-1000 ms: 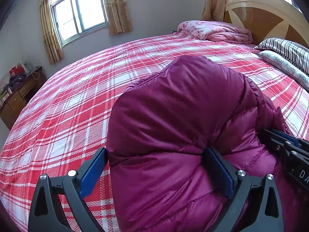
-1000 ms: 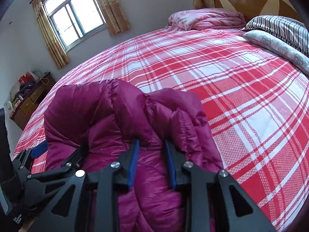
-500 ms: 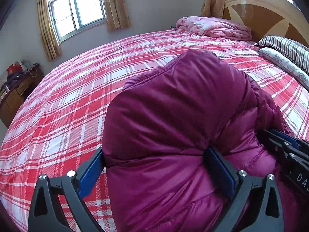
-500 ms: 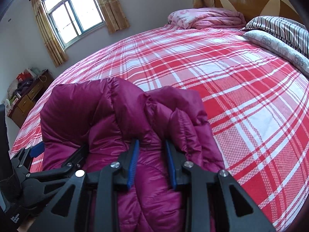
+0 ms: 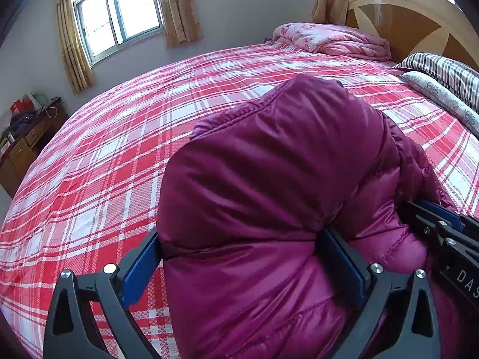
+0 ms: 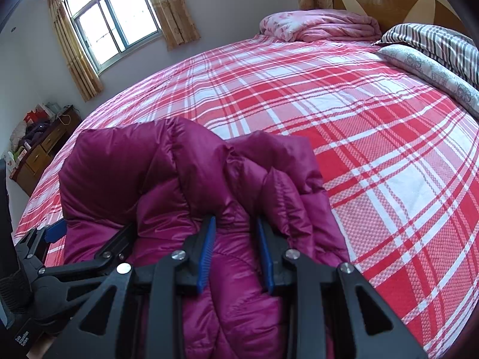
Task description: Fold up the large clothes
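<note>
A puffy magenta down jacket lies bunched in a mound on the bed's red plaid sheet. My left gripper stands wide, its blue pads pressed into both sides of a thick wad of the jacket. My right gripper is shut on a narrower fold of the same jacket, which bulges up beyond the pads. Each gripper shows in the other's view: the right gripper at the jacket's right side, the left gripper at its left side. The jacket's underside is hidden.
A folded pink quilt and striped pillows lie by the wooden headboard at the far right. A cluttered wooden cabinet stands by the wall at left, under a curtained window. Bare sheet spreads beyond the jacket.
Both grippers keep their hold and place. In the left wrist view the jacket mound stands slightly higher than before.
</note>
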The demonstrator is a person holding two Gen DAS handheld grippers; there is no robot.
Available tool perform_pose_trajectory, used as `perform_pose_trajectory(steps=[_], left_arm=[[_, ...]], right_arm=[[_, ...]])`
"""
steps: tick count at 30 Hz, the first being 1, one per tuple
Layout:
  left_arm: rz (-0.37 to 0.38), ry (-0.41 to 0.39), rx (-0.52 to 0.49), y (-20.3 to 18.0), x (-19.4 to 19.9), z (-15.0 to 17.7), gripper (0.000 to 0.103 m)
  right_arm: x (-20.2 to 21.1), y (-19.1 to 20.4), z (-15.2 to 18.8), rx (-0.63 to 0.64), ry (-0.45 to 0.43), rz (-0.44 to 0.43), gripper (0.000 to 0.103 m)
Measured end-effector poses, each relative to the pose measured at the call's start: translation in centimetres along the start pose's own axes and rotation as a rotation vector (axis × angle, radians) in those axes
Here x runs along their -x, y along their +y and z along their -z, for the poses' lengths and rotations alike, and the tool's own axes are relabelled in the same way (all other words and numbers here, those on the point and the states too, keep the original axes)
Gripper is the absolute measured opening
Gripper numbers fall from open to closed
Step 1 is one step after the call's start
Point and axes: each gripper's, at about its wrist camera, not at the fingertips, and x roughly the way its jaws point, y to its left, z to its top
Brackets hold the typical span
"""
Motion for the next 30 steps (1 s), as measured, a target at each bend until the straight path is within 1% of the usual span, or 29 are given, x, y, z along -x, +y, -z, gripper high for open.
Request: perform_pose_trajectory(steps=[13, 15, 16, 17, 18, 19, 20, 21, 22, 24, 26, 27, 28, 30], left_arm=[[0.015, 0.013, 0.006, 0.2, -0.3, -0.1, 0.102], [0.037, 0.016, 0.017, 0.5, -0.3, -0.1, 0.102], [0.077, 0.031, 0.029, 1.1, 0.0, -0.1, 0.102], [0.109, 0.049, 0.043, 1.9, 0.5, -0.1, 0.102], [0.138, 0.042, 0.096, 3.3, 1.7, 0.2, 0.102], [0.172, 0.016, 0.147, 4.6, 2.9, 0.6, 0.102], [0.227, -0.029, 0.203, 6.2, 4.6, 1.2, 0.102], [0.26, -0.043, 0.218, 7.0, 5.3, 1.7, 0.102], [0.286, -0.036, 0.223, 7.6, 5.6, 2.2, 0.102], [0.303, -0.002, 0.223, 8.2, 5.3, 3.2, 0.102], [0.313, 0.035, 0.238, 8.3, 4.3, 4.2, 0.102], [0.331, 0.044, 0.26, 8.4, 4.0, 4.7, 0.102], [0.35, 0.042, 0.287, 8.5, 3.9, 4.9, 0.102], [0.384, 0.05, 0.318, 8.5, 3.4, 5.2, 0.102]], right_arm=[[-0.2, 0.1, -0.1, 0.002, 0.01, -0.001, 0.03], [-0.1, -0.1, -0.2, 0.002, 0.013, -0.011, 0.03], [0.1, -0.2, -0.4, 0.0, 0.014, -0.032, 0.032], [0.8, -0.6, -0.7, 0.006, 0.021, -0.072, 0.034], [2.2, -1.2, -0.9, 0.0, 0.001, -0.117, 0.044], [4.0, -2.0, -0.9, -0.02, -0.055, -0.126, 0.069], [5.9, -2.7, -0.8, -0.043, -0.12, -0.087, 0.085], [7.0, -3.3, -0.7, -0.058, -0.158, -0.039, 0.103], [7.3, -3.7, -0.8, -0.058, -0.149, -0.036, 0.103], [6.6, -4.4, -0.9, -0.06, -0.078, -0.084, 0.101], [5.9, -4.2, -0.7, -0.028, -0.044, -0.073, 0.094], [5.3, -4.0, -0.6, 0.004, -0.012, -0.061, 0.087], [4.9, -4.1, -0.5, 0.01, 0.009, -0.075, 0.082], [3.8, -4.8, -0.3, -0.02, 0.063, -0.114, 0.082]])
